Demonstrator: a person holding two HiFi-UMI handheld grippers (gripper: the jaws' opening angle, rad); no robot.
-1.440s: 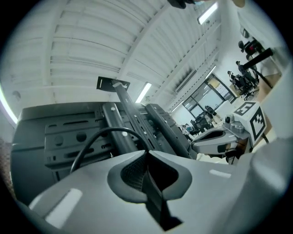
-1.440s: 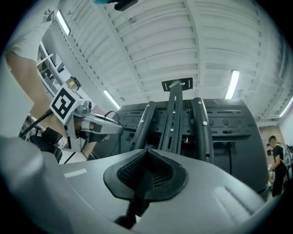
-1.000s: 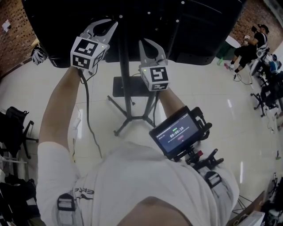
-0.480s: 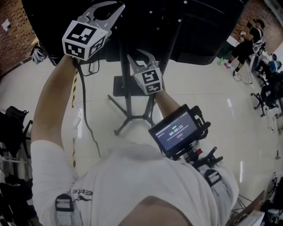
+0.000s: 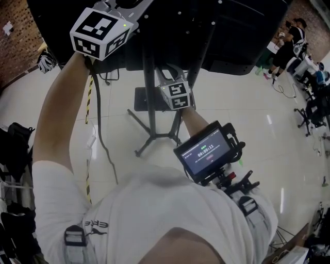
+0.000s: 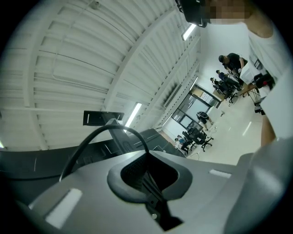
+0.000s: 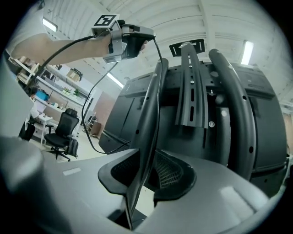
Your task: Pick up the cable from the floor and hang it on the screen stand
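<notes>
The black cable (image 5: 98,124) hangs from my left gripper (image 5: 131,3), which is raised at the top left against the back of the black screen (image 5: 232,31). In the left gripper view the left gripper (image 6: 147,157) is shut on the cable (image 6: 107,130), which arcs out of the jaws. Lower down, my right gripper (image 5: 166,68) sits by the stand pole (image 5: 149,98). In the right gripper view the right gripper (image 7: 149,171) has a curved dark stand bar (image 7: 153,114) between its jaws. They are closing, and the pads stand apart from the bar. The cable (image 7: 94,105) drops from the left gripper (image 7: 137,41).
The stand's legs (image 5: 154,138) spread over the glossy floor beside a black base plate (image 5: 147,99). A small monitor (image 5: 206,152) is mounted at the person's chest. Black bags (image 5: 15,149) lie at the left. People (image 5: 289,44) and office chairs (image 5: 314,103) are at the far right.
My left gripper has risen higher along the screen's back with the cable. The right gripper has moved left to the stand pole.
</notes>
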